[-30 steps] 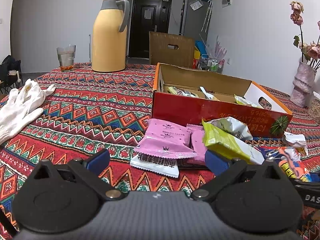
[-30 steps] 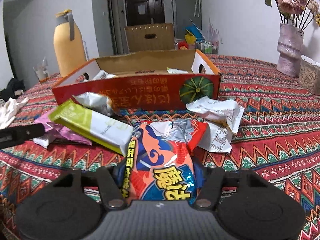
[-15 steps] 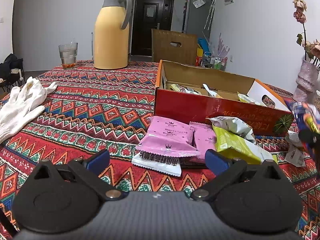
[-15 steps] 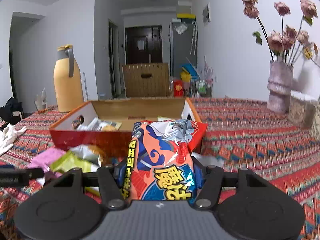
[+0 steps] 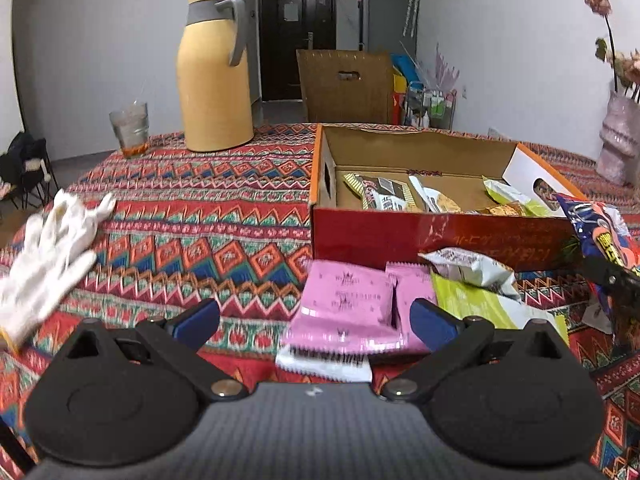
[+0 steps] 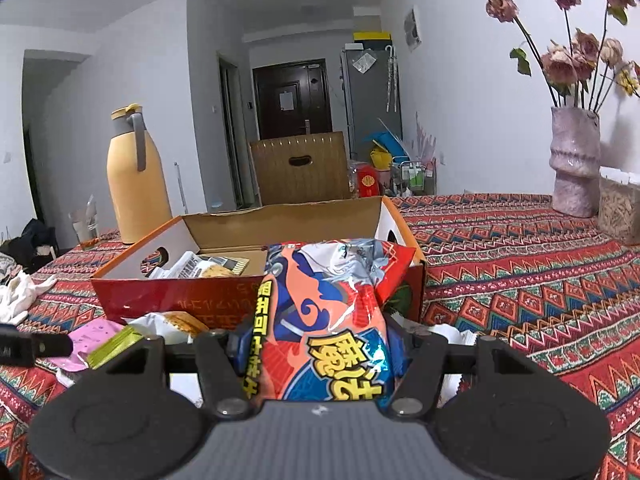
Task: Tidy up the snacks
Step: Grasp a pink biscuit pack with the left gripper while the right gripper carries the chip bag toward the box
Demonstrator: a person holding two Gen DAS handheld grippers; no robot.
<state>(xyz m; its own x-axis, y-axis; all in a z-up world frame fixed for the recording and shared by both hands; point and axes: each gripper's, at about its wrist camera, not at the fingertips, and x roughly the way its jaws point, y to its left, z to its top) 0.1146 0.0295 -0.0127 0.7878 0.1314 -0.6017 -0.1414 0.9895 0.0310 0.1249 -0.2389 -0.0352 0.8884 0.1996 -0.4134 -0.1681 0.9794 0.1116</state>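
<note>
At the left of the left wrist view I see white cotton gloves (image 5: 48,248) on the patterned tablecloth (image 5: 200,208); my left gripper (image 5: 316,320) stands spread, empty, above pink snack packets (image 5: 348,308). Right of centre sits the red cardboard box (image 5: 432,236). My right gripper (image 6: 320,344) pinches the orange-and-blue snack bag (image 6: 332,320) at the box's near wall.

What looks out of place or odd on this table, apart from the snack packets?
A pair of white work gloves lies crumpled on the patterned tablecloth, far left of the snack box. It is no snack and is simply dropped there. Nothing looks spilled or damaged.
</note>
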